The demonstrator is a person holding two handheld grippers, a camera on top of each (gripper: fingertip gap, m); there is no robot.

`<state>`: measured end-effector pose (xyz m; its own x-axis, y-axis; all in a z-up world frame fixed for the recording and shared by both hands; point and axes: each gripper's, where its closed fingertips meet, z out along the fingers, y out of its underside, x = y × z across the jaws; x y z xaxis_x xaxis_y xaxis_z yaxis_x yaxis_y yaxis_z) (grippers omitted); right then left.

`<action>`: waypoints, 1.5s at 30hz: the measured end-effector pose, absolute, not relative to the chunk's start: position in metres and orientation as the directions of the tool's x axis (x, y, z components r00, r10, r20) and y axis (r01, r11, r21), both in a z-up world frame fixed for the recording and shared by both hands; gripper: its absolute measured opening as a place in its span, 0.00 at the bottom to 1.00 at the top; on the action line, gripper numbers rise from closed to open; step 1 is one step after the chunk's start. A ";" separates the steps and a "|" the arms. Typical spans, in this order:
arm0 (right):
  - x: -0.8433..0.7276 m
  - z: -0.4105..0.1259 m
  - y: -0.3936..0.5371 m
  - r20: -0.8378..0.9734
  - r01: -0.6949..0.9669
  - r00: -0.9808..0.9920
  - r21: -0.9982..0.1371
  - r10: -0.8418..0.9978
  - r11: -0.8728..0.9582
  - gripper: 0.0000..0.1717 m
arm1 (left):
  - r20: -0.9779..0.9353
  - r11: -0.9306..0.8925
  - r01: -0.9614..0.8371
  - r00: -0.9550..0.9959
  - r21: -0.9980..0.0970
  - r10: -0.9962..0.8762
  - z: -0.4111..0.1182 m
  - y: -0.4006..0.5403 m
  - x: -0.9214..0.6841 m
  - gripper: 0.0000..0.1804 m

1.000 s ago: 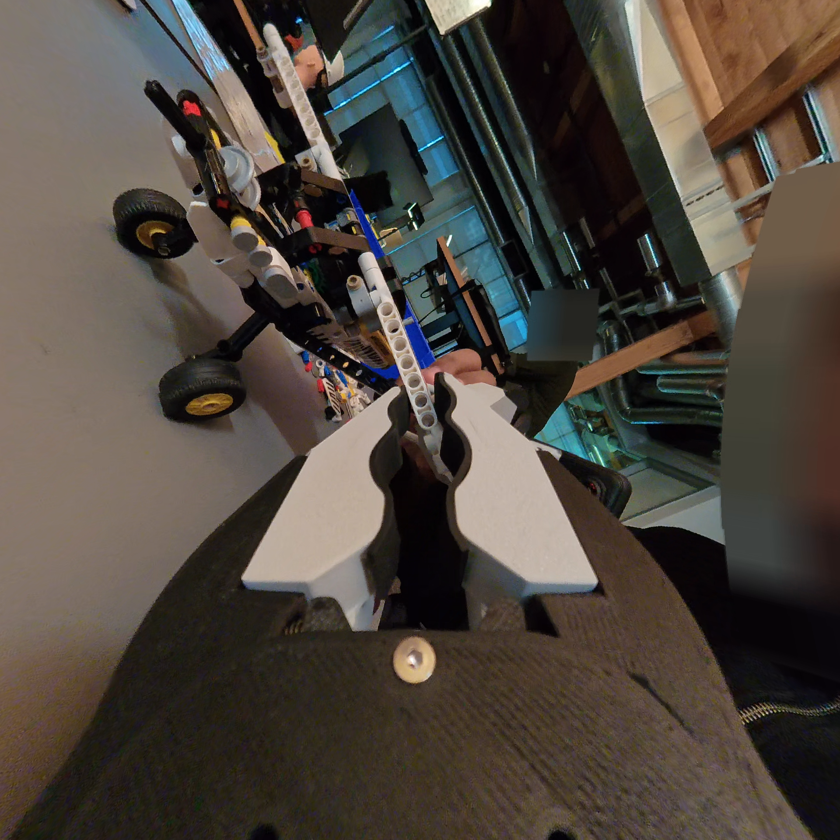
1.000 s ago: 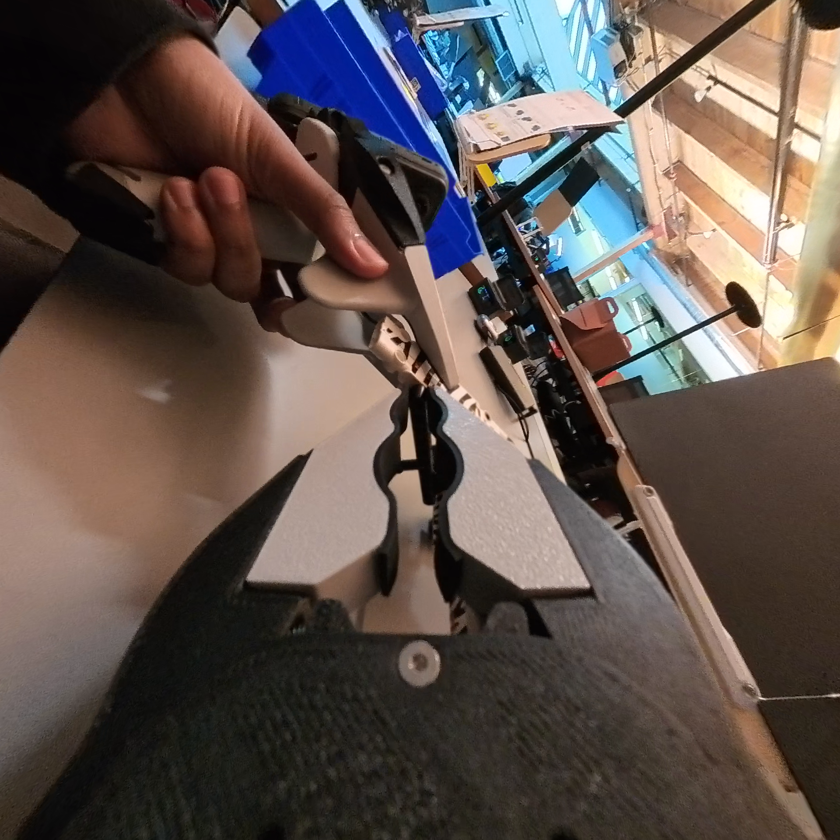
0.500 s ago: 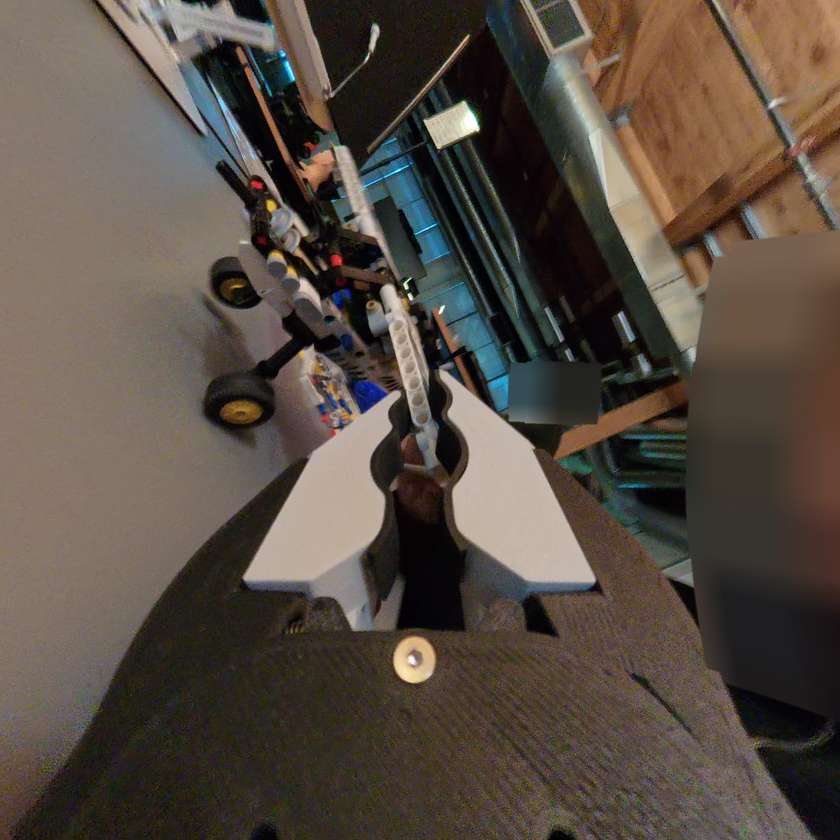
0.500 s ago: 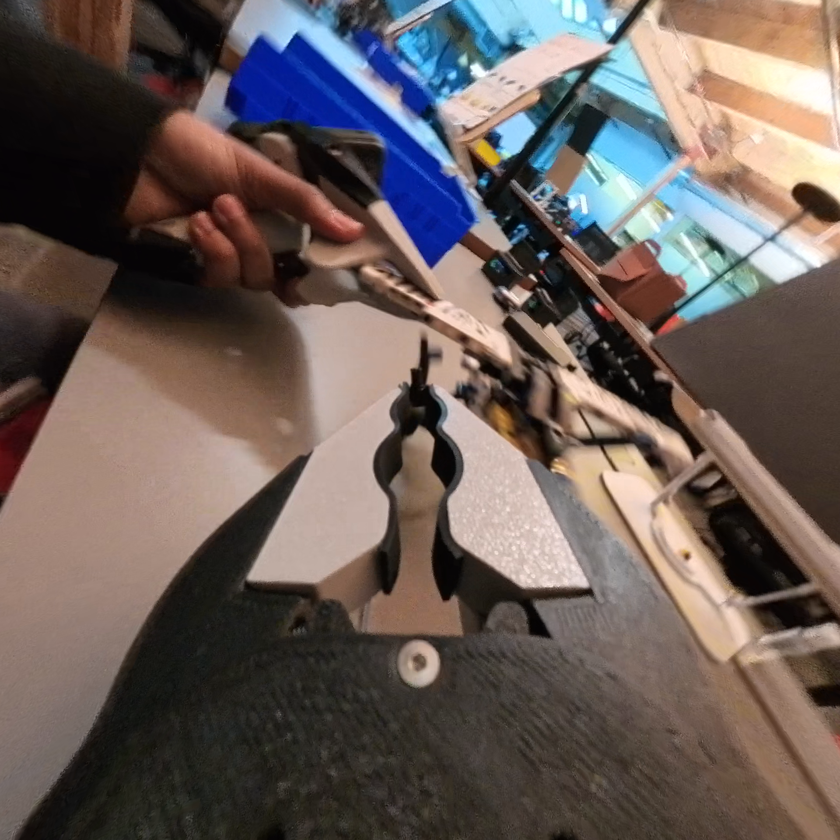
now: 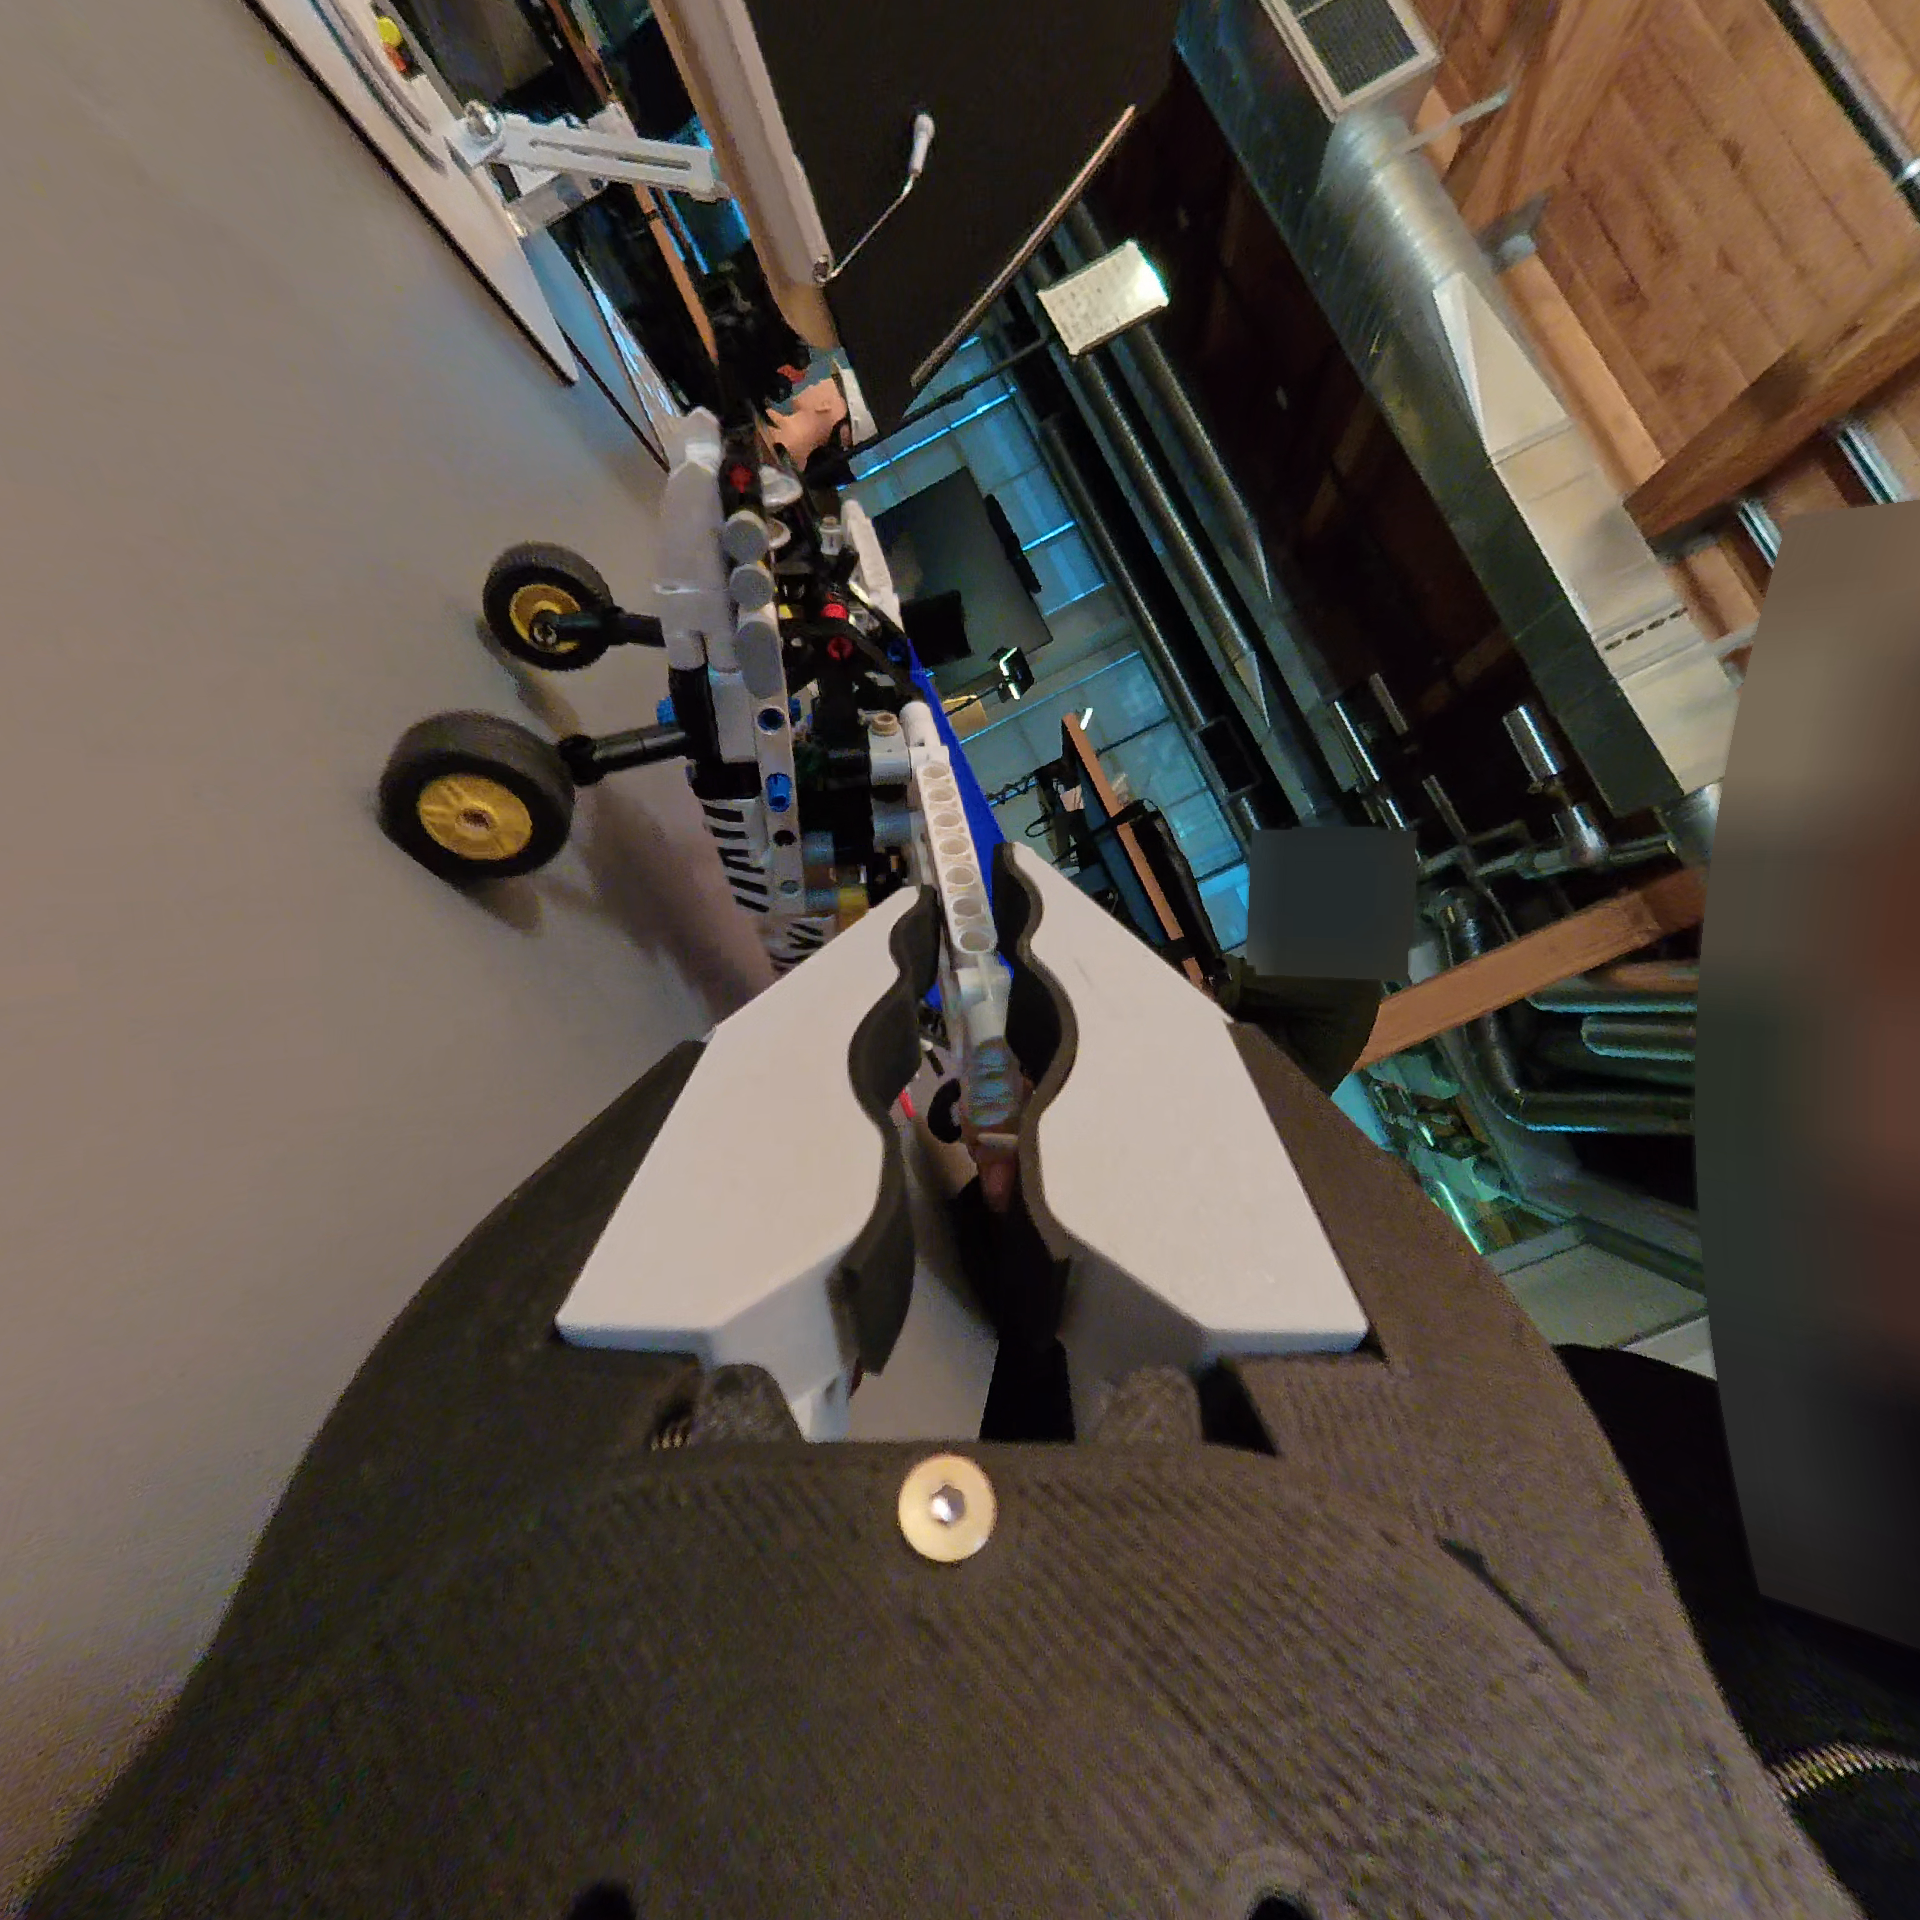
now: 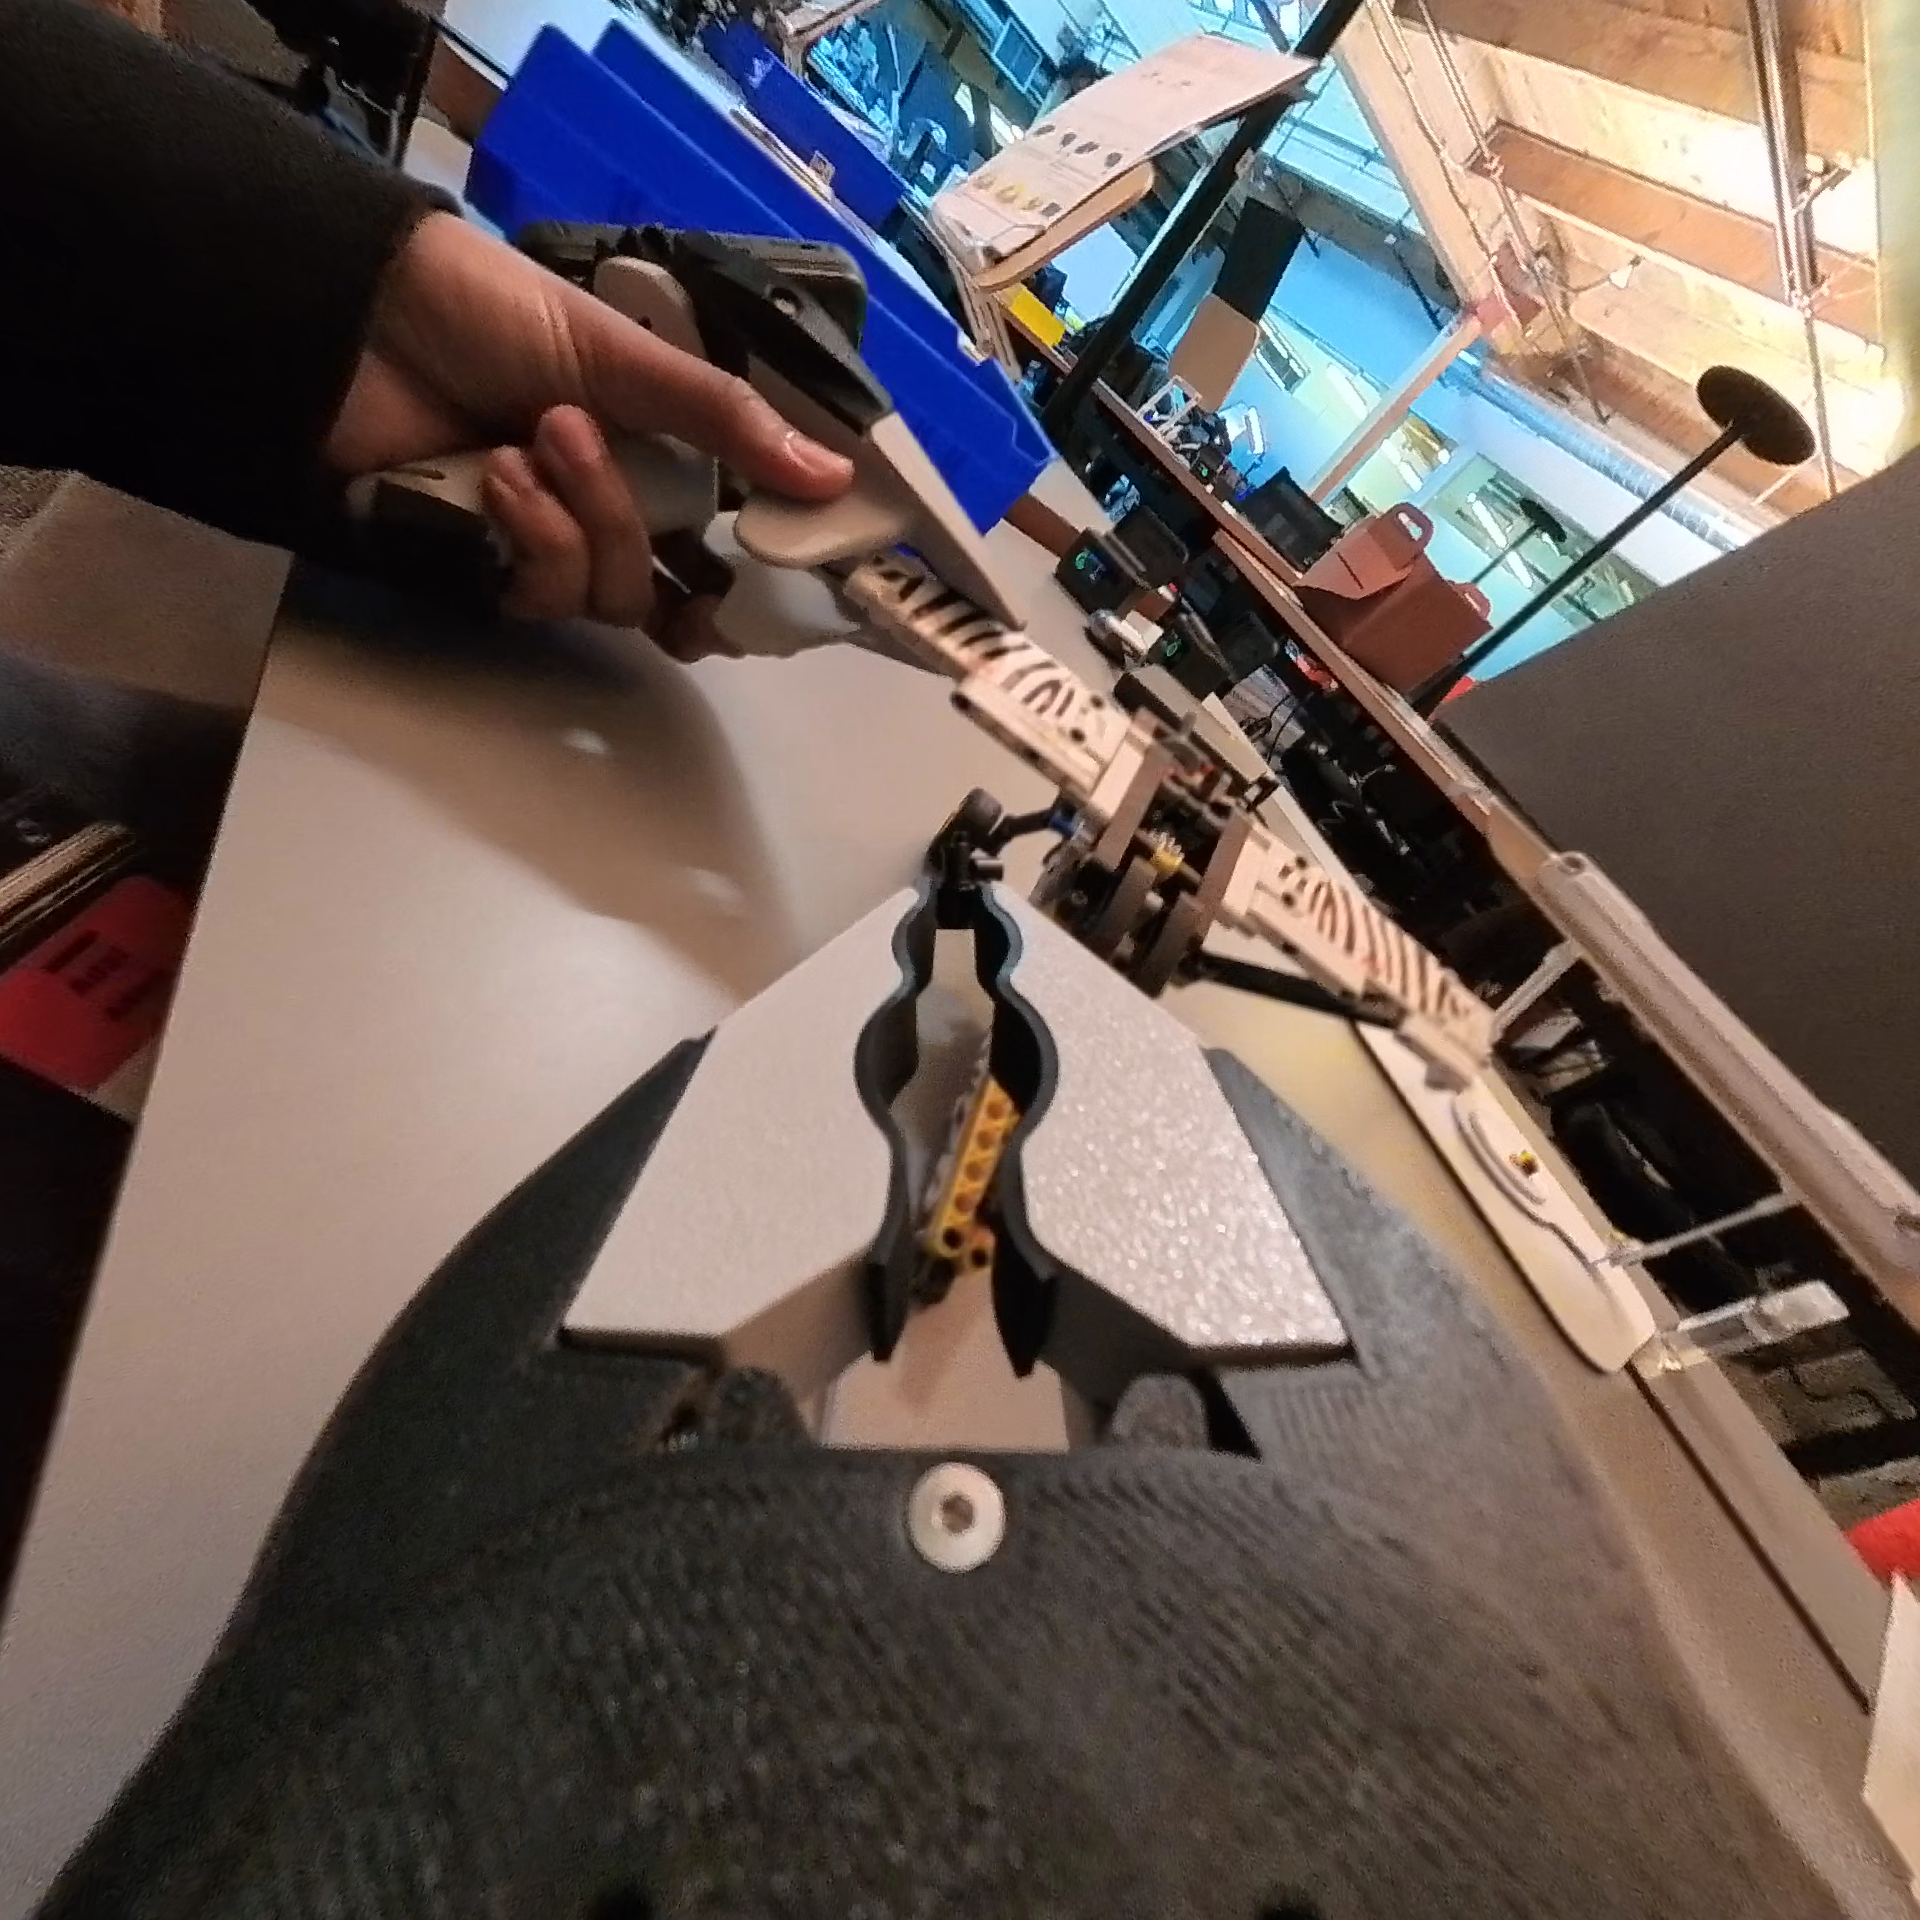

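The left gripper [image 5: 971, 914] pinches a white perforated beam [image 5: 961, 852], both pads pressed against its sides. This beam belongs to a toy-brick model [image 5: 758, 727] with zebra-striped panels and two yellow-hubbed wheels [image 5: 473, 816] resting on the desk [image 5: 208, 935].

The right gripper [image 6: 961, 914] pinches a small black connector piece [image 6: 958, 878] at its fingertips, close beside the model's centre section [image 6: 1153, 862] and a black wheel. Whether the piece touches the model cannot be determined.

Hazards, as a judgement: the connector is held only at the extreme tips, so a slight twist could eject it. Side load on the long beam could detach it from the model or roll the wheels.

The desk is plain grey and smooth. Blue bins [image 6: 727, 208] stand at its far edge. Exposed metal ducts [image 5: 1403, 364] and wooden beams run overhead.
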<state>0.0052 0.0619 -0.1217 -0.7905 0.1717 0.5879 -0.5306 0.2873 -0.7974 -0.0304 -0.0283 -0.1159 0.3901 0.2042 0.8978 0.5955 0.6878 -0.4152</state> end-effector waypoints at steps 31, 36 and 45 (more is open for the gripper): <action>0.018 -0.052 0.141 -0.049 0.016 -0.996 -0.932 0.079 -0.363 0.02 | 0.560 0.411 0.402 0.719 -0.818 0.411 -0.070 0.083 0.020 0.35; 0.023 -0.046 0.141 -0.152 0.145 -0.988 -0.887 -0.021 -0.438 0.03 | 0.564 0.431 0.406 0.747 -0.806 0.352 -0.066 0.102 0.024 0.14; 0.029 -0.054 0.125 -0.175 0.181 -0.983 -0.902 -0.052 -0.392 0.02 | 0.523 0.565 0.273 0.780 -0.778 0.343 -0.036 0.083 0.024 0.00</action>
<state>0.0288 0.1246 -0.0544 -0.9833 -0.0515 -0.1747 0.1808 -0.3925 -0.9018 0.0241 0.0835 -0.0360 0.7801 0.3432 0.5231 0.2733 0.5652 -0.7784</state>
